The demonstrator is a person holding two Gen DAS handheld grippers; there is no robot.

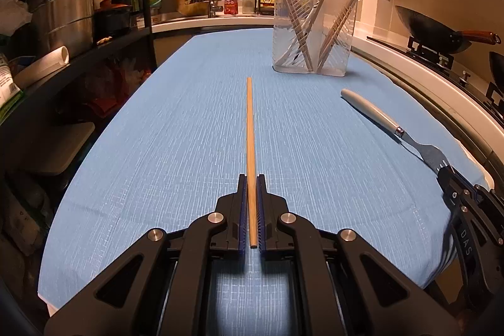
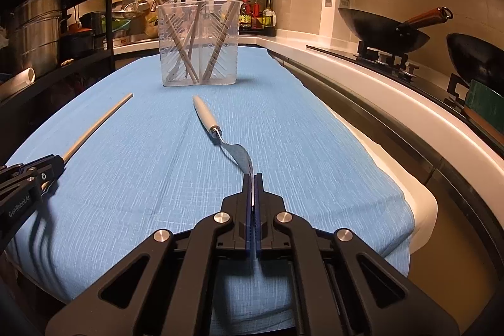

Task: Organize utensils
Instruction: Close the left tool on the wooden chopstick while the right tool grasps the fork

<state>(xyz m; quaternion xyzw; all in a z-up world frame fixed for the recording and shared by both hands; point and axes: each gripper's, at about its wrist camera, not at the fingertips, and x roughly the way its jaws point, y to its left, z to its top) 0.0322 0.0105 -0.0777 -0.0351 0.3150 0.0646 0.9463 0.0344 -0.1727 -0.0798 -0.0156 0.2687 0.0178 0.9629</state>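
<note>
Left gripper (image 1: 251, 178): pads pressed together on a single wooden chopstick (image 1: 249, 128); the stick runs straight up the middle of the left wrist view, its near end between the blue pads, its far end pointing toward the container; in the right wrist view the same gripper (image 2: 58, 161) sits at the lower left edge with the chopstick (image 2: 97, 125) slanting up and to the right.
Right gripper (image 2: 253, 177): jaws closed tight on the tine end of a fork (image 2: 217, 131); the fork's pale handle reaches away toward the upper middle of the frame, its tip near the container but apart from it; in the left wrist view the gripper (image 1: 445, 170) is at the right edge, the fork (image 1: 378, 115) lying diagonally up and left from it.
Container (image 1: 315, 30): clear plastic, upright, upper right of centre in the left wrist view, upper middle (image 2: 200, 43) in the right wrist view; several chopsticks lean inside it, crossing one another.
Cloth (image 1: 176, 131): blue, woven, covering the work surface under both grippers; the container stands on its far end.
Surroundings: metal pots (image 1: 63, 11) on a dark shelf at the left; a wok (image 2: 382, 29) on the stove at the right.
</note>
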